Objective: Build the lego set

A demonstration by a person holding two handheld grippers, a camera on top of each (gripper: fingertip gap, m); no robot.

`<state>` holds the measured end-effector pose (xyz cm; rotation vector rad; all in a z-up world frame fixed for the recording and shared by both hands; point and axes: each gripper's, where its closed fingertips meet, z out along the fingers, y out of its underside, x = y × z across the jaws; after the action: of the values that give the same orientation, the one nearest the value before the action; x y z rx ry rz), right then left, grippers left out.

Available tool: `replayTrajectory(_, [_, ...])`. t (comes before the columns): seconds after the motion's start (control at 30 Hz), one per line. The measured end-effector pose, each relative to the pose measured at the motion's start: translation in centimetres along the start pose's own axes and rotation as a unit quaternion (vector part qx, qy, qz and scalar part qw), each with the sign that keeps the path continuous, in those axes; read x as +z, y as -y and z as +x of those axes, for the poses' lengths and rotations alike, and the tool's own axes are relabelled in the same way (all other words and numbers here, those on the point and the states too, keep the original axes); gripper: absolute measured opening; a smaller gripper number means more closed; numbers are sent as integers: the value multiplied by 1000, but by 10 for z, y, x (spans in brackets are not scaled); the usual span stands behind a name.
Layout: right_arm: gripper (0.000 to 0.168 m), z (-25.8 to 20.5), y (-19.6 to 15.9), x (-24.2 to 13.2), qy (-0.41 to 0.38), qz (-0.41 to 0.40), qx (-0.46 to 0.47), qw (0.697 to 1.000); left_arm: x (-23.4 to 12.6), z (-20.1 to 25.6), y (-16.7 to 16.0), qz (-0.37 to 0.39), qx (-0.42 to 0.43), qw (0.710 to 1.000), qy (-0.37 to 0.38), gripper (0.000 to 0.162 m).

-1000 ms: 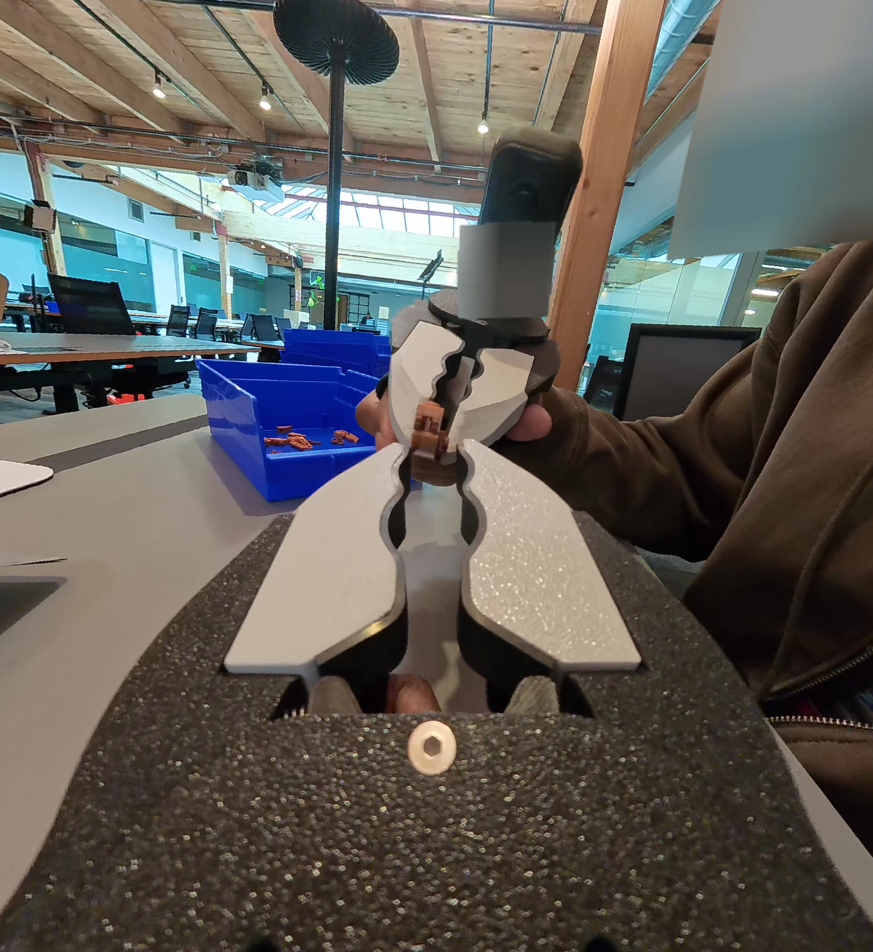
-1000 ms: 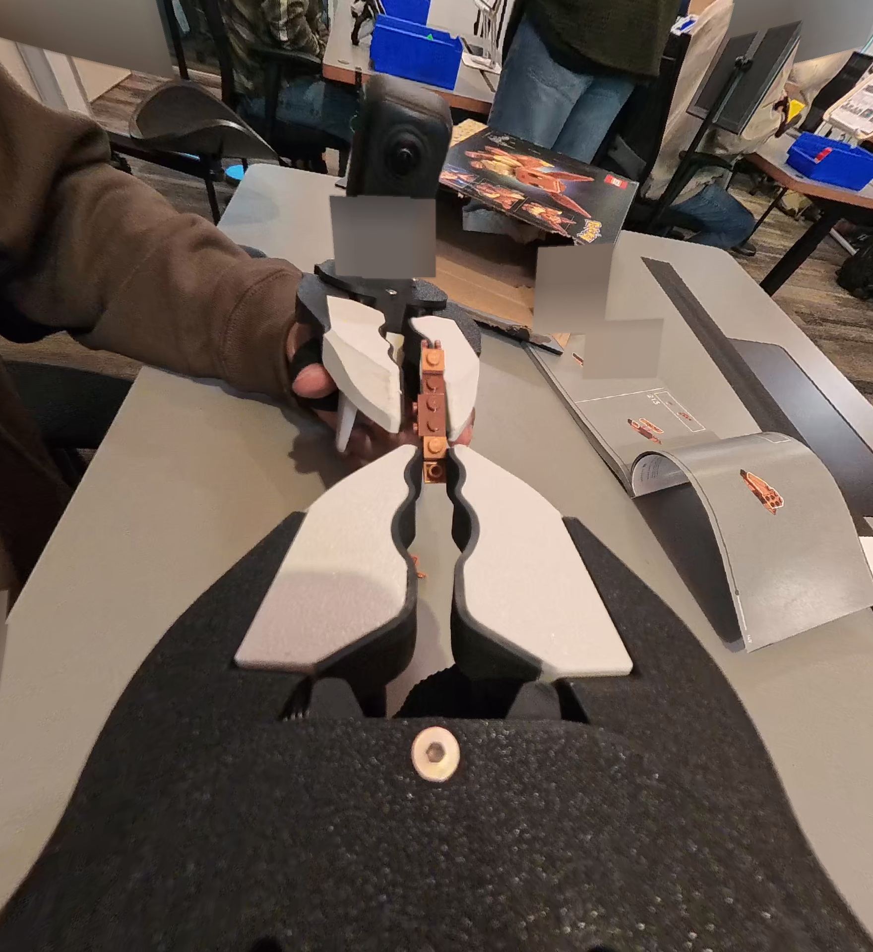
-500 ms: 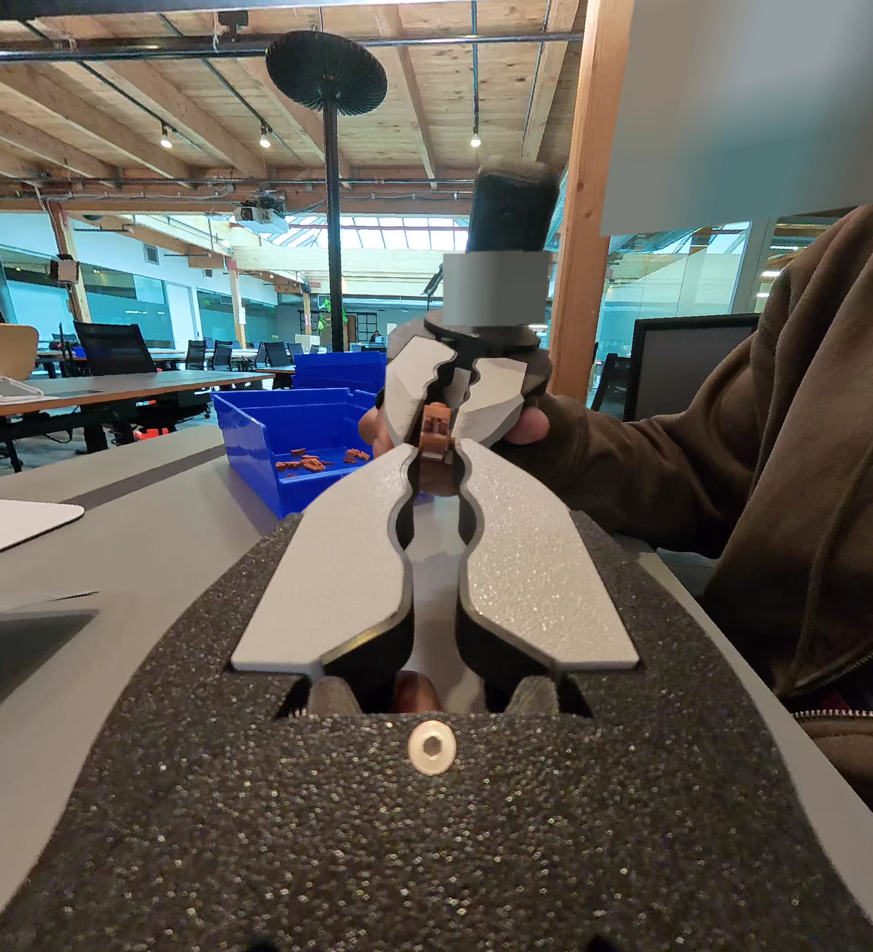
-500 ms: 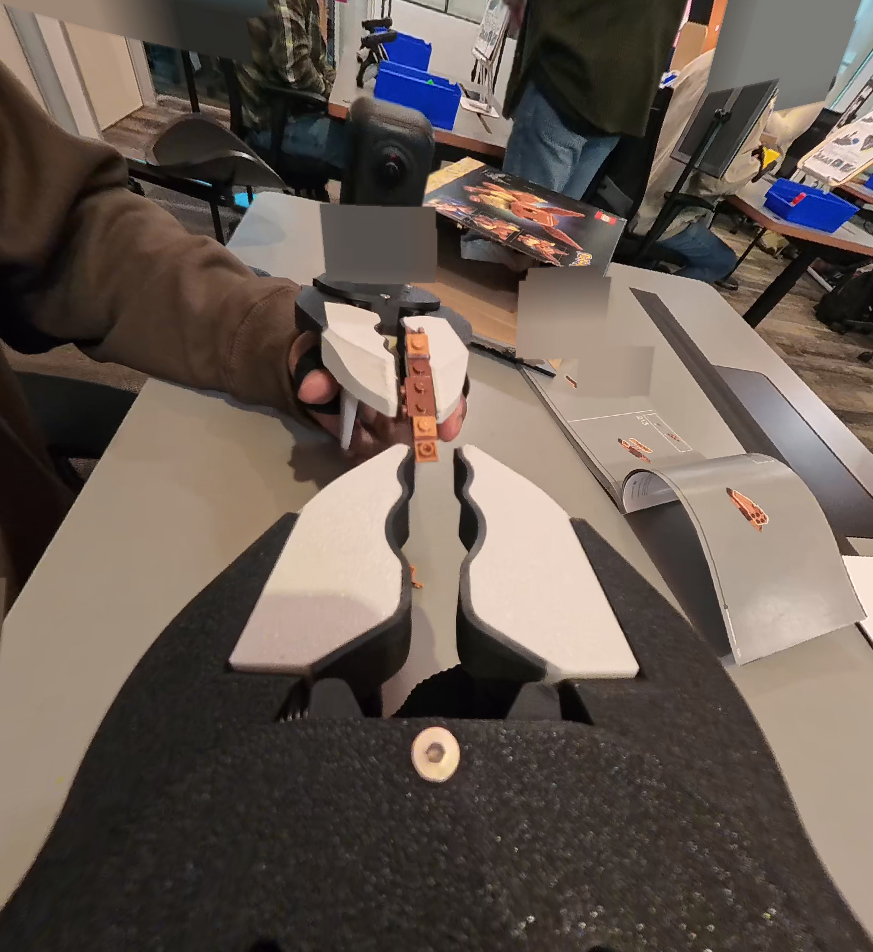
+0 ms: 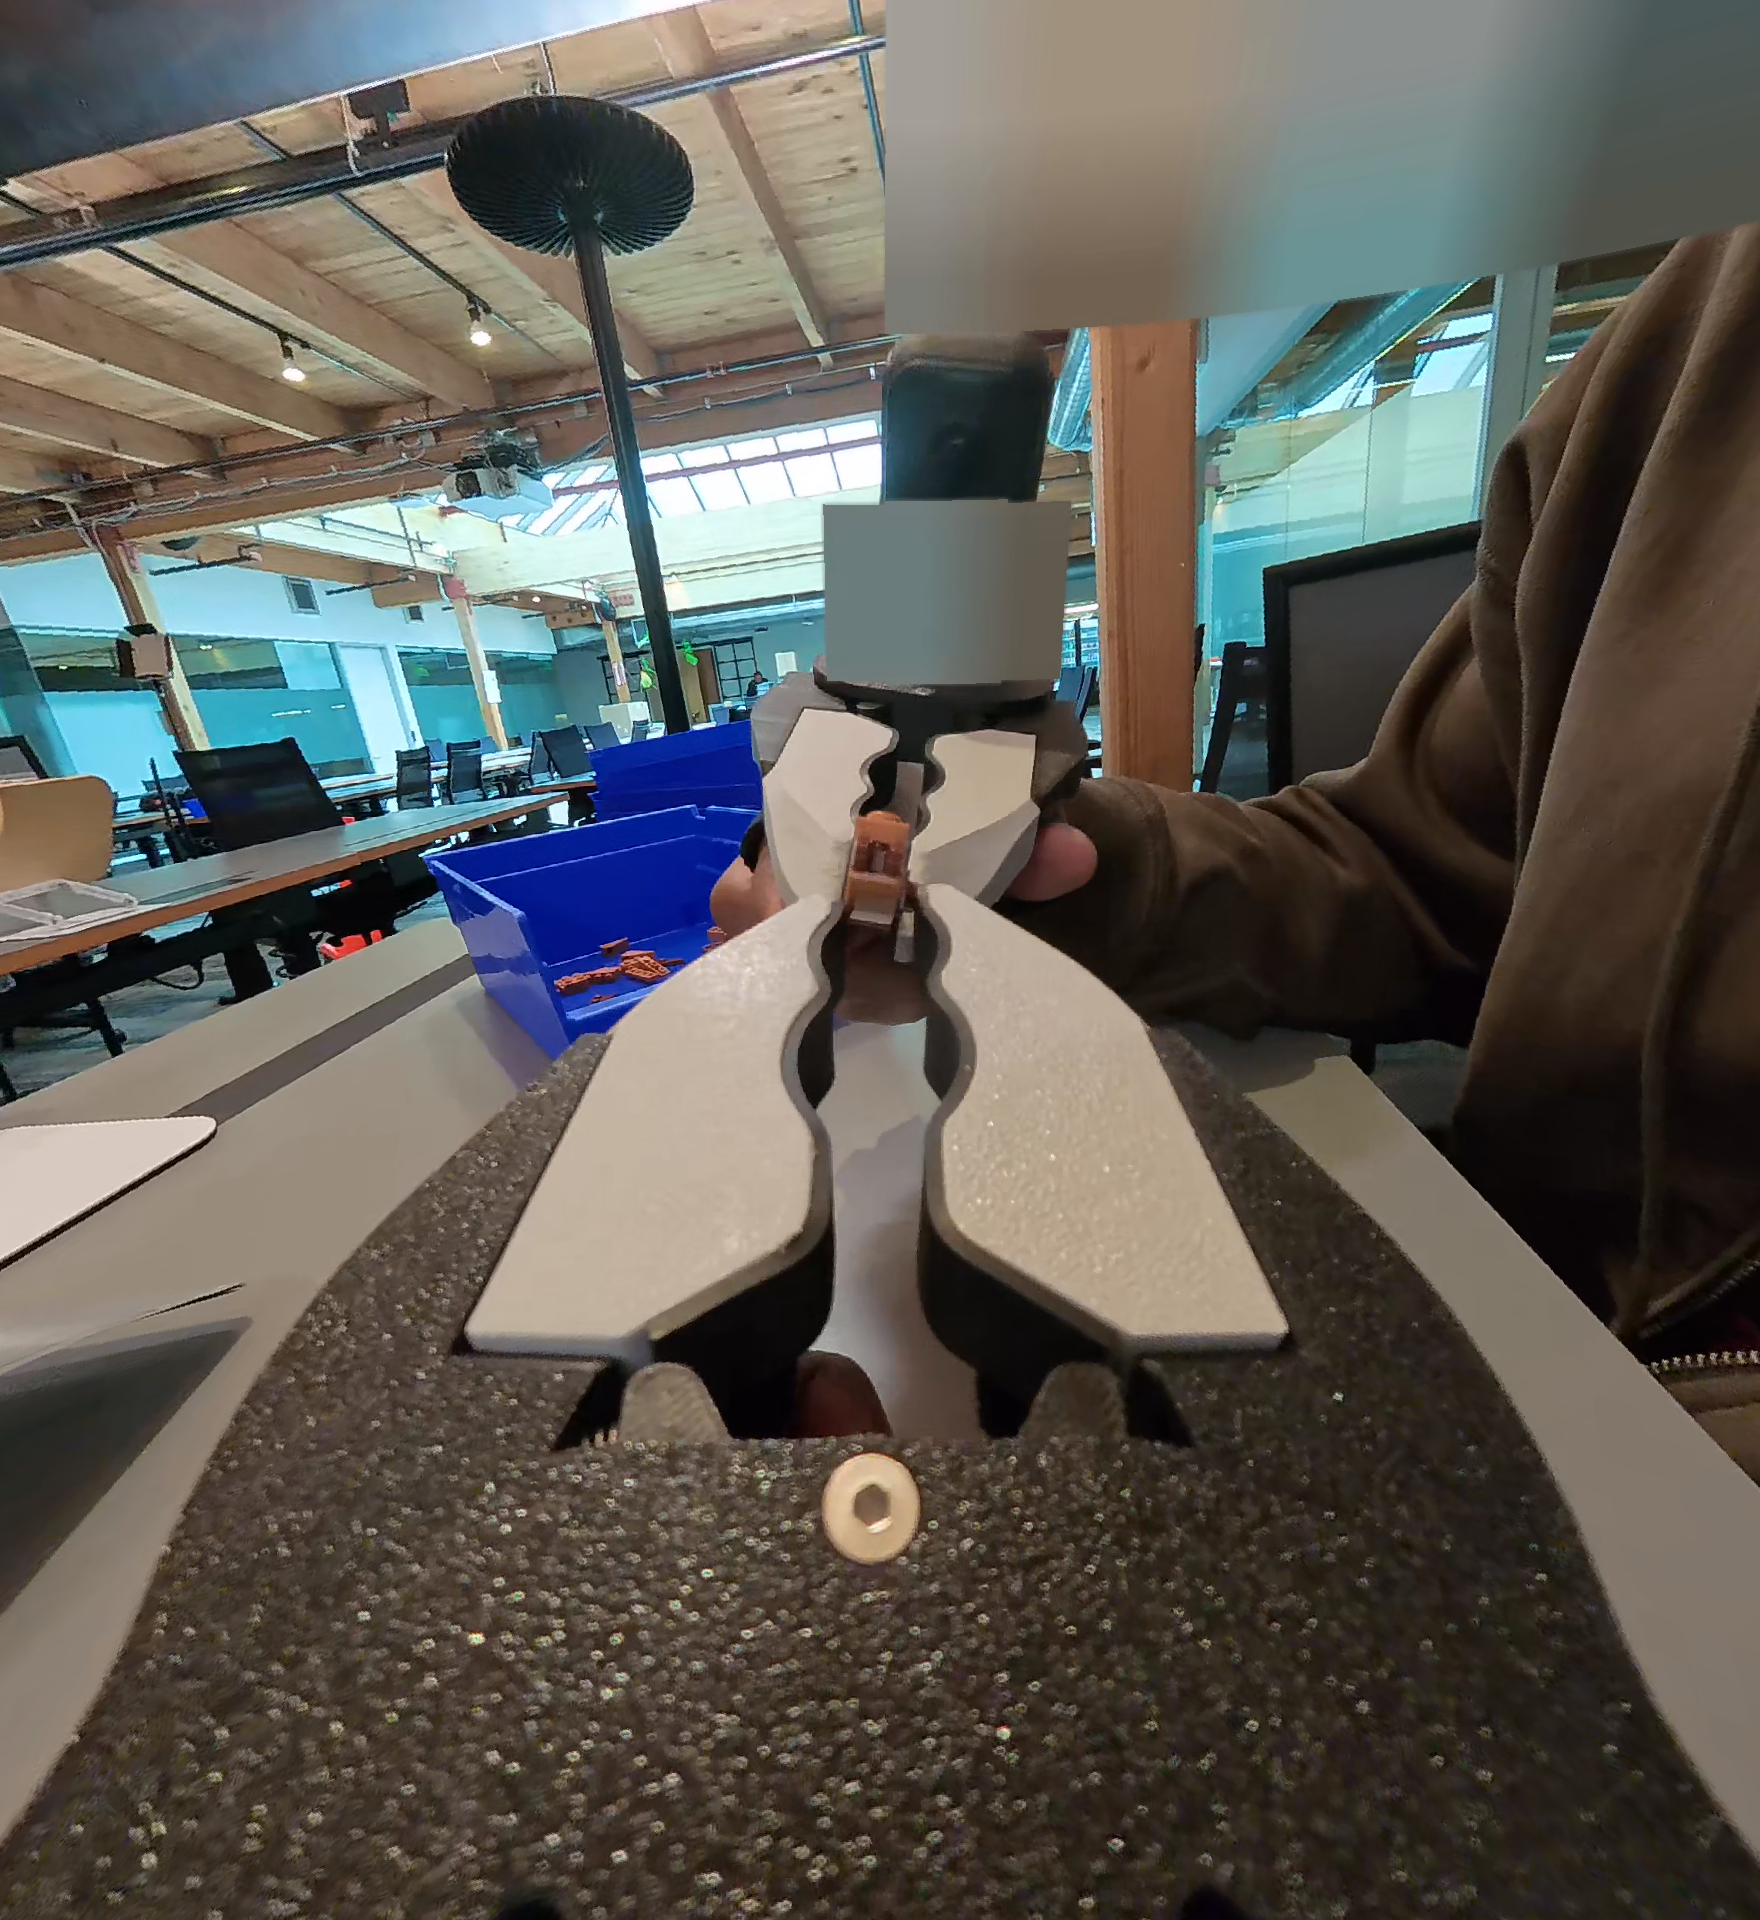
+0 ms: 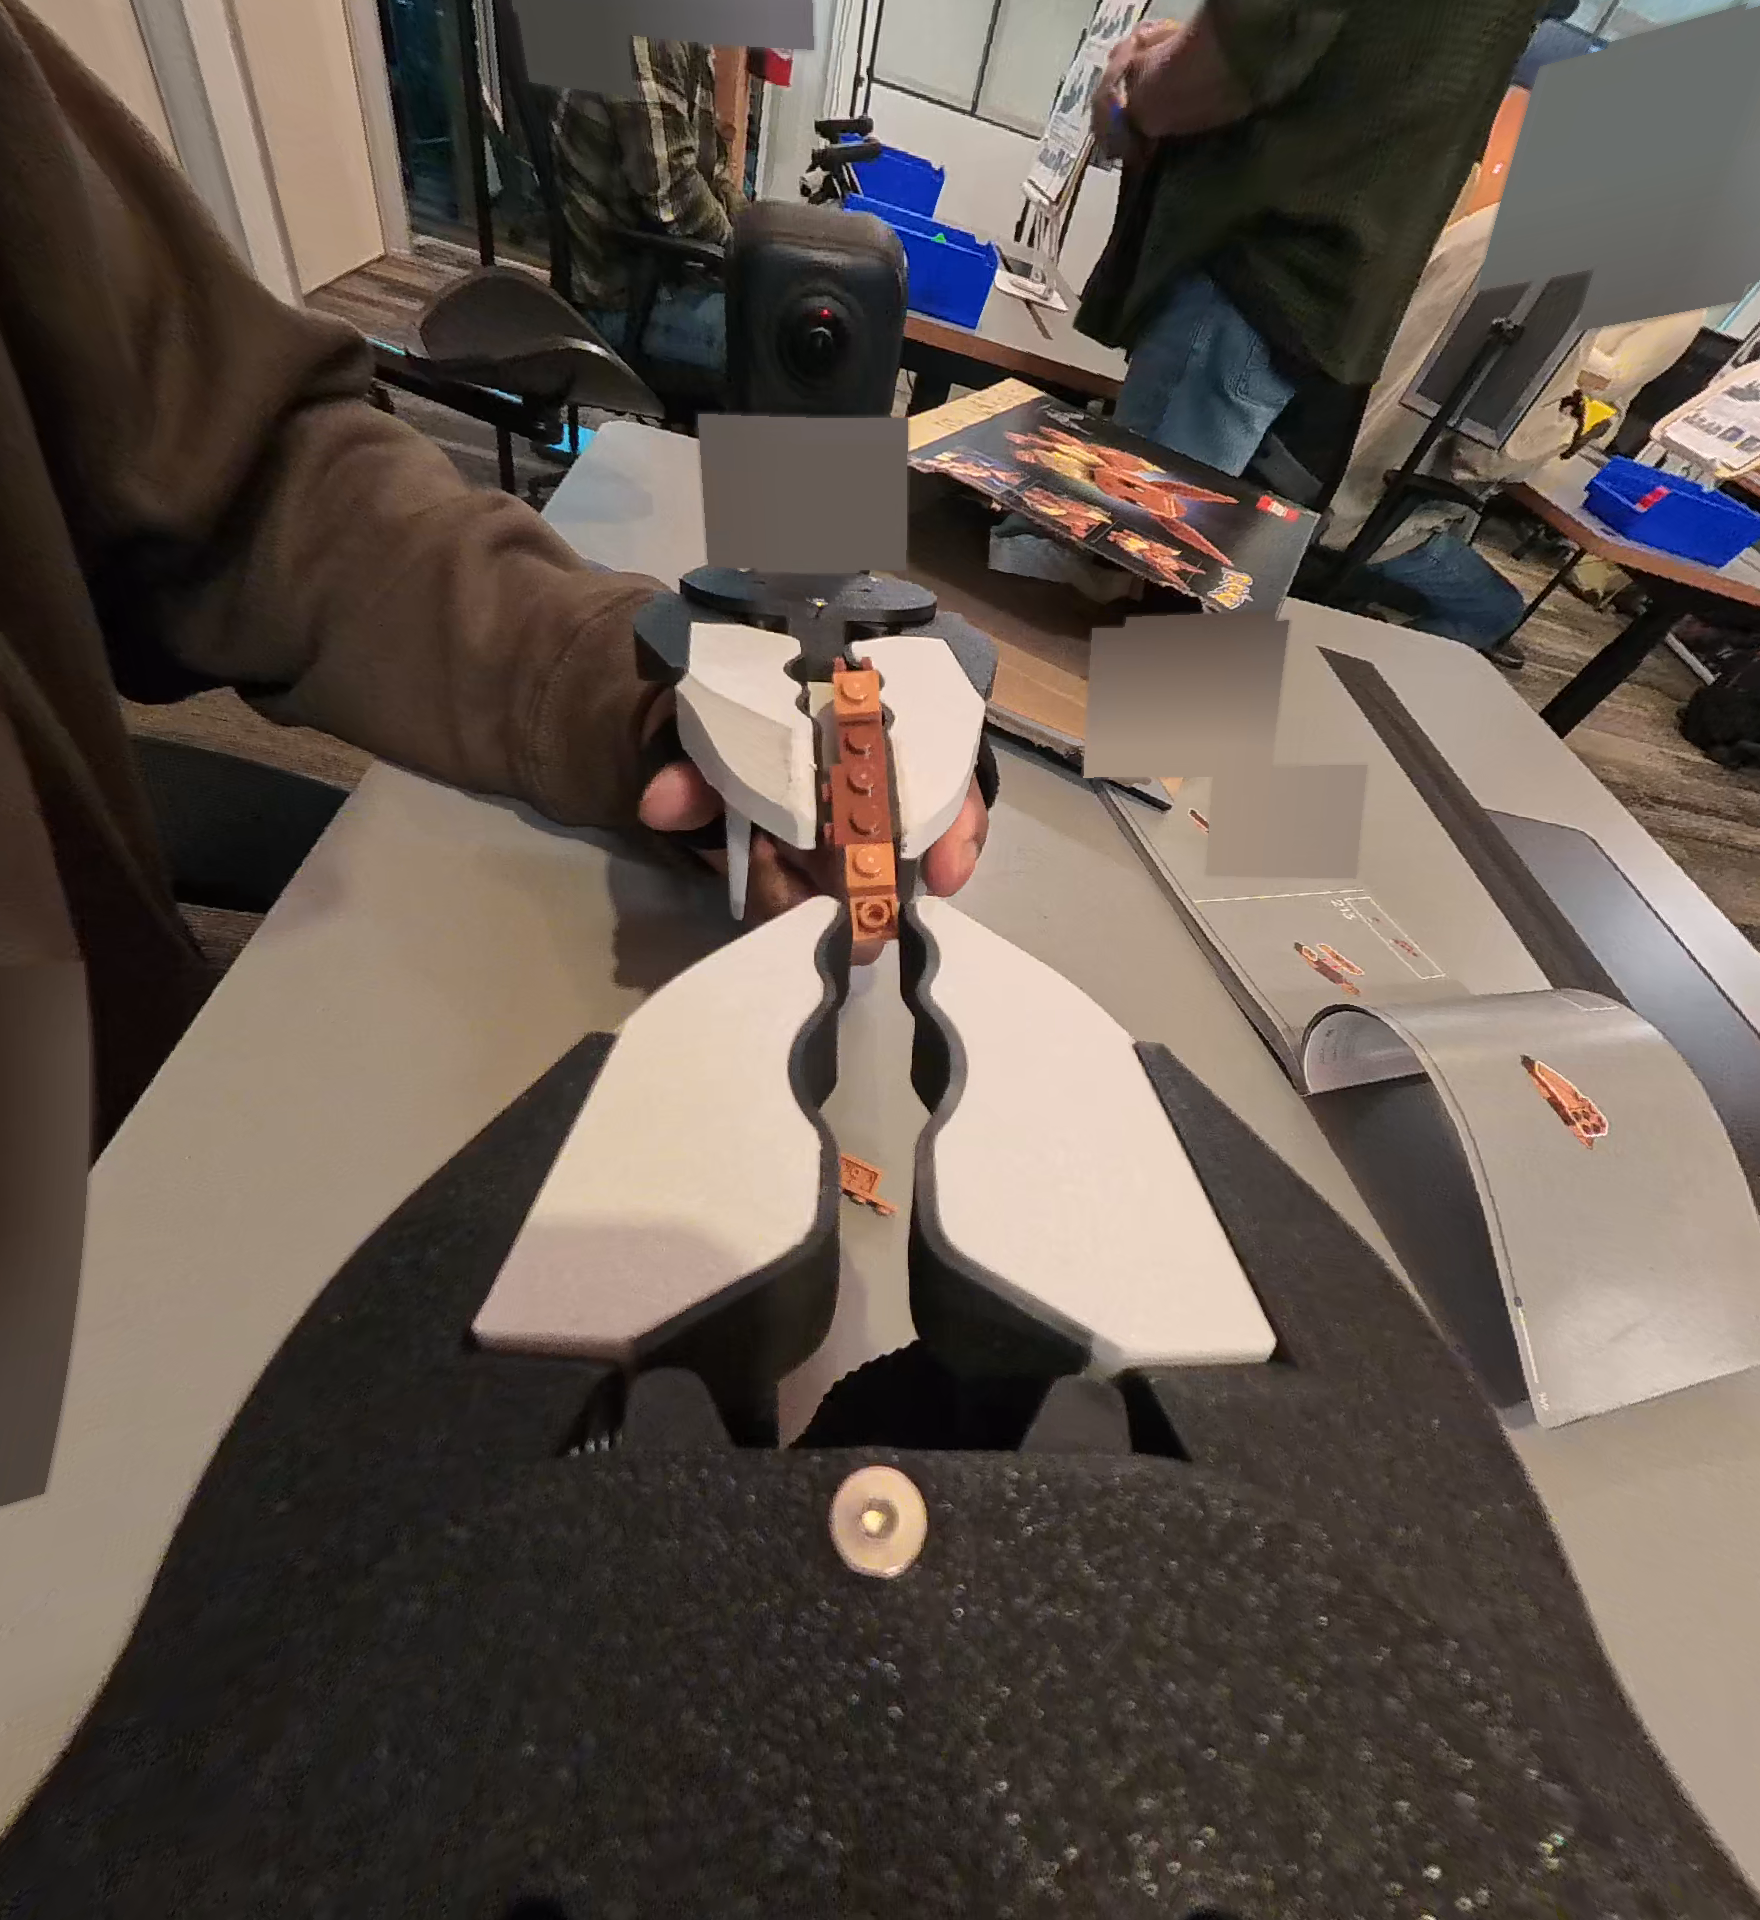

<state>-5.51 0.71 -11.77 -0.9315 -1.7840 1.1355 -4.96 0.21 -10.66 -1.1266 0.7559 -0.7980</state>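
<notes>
Since half a second ago, right gripper (image 6: pixel 874 925) has closed back in on the brown brick strip's (image 6: pixel 863 790) near end. Left gripper (image 5: pixel 881 914) clenched on strip, held above surface (image 6: pixel 419 997). Right gripper jaws slightly parted; contact unclear. Step: mid-air joining. Next: align, press squarely.

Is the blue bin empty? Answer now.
No, small brown pieces lie on the floor of the blue bin.
</notes>
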Motion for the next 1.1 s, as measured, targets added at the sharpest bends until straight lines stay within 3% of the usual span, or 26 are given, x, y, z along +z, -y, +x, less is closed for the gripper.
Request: replayTrajectory(1.1, [8, 2, -7, -1, -7, -22, -8, 1000, 2, -2, -11, -35, -14, 999, 4, 13])
